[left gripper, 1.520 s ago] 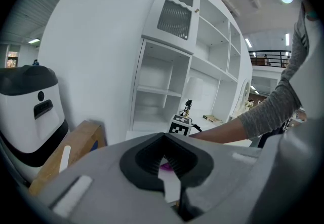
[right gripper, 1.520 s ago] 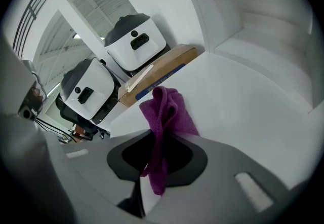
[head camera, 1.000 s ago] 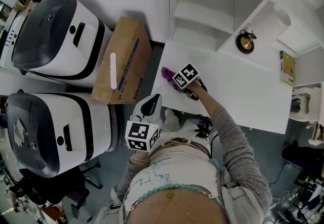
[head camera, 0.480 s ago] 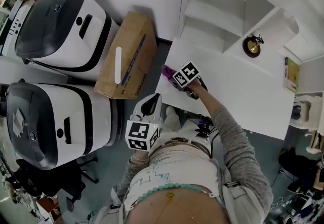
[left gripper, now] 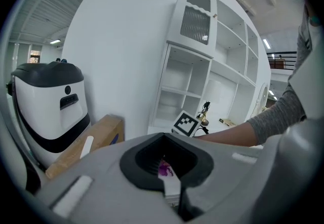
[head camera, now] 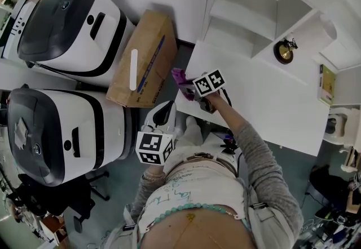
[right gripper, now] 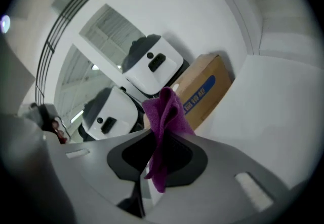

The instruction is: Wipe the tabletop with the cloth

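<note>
1. Two white-and-grey machines [head camera: 62, 25] stand far left, one behind the other.
2. A cardboard box [head camera: 144, 65] leans between the rear machine and the table.
3. The left gripper [head camera: 160, 119] hangs off the table, close to the person's body. Its jaws look pressed together with nothing between them, though its own view is dim there.
4. The purple cloth [head camera: 179, 76] is at the table's left corner. It appears to stick out just past the edge, beside the box.
5. The right gripper [head camera: 189, 88] has its jaws clamped on the cloth [right gripper: 164, 119], which bunches up above the jaws and hangs down between them.
6. The white table [head camera: 271, 101] lies under the right arm.
7. A white shelf unit [head camera: 254, 5] stands behind the table.
</note>
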The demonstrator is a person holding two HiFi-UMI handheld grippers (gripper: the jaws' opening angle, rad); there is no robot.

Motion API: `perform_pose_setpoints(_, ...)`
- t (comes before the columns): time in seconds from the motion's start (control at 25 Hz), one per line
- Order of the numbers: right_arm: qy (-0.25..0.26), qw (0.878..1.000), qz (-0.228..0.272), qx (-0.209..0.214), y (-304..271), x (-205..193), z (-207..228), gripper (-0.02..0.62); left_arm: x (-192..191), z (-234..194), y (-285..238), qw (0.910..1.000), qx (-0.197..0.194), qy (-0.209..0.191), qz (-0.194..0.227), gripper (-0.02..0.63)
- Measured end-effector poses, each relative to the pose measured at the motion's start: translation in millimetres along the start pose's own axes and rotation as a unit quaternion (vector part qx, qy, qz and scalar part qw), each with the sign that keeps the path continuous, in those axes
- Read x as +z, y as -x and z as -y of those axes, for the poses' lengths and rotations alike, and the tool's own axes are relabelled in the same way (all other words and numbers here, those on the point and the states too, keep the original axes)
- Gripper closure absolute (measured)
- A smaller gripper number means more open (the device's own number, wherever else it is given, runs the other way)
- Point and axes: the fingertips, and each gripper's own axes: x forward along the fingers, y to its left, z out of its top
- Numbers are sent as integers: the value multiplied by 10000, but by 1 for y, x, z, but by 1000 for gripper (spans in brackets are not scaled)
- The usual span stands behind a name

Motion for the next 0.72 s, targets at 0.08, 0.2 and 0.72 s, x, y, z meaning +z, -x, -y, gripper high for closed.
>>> perform_pose_setpoints(0.08, -402, 9975, 439, 392, 10, 13, -17, 517, 1, -11, -1, 10000, 84, 13, -10, 604)
perform_pose_setpoints(0.2, -964, 9890, 780, 802, 24, 15, -34, 517, 0, -26, -5, 9998, 193, 50, -52, 604)
perform_pose_setpoints(0.72, -93, 9934, -78, -1143, 3, -56, 3, 514, -9, -34, -24, 9997, 163, 87, -167, 604)
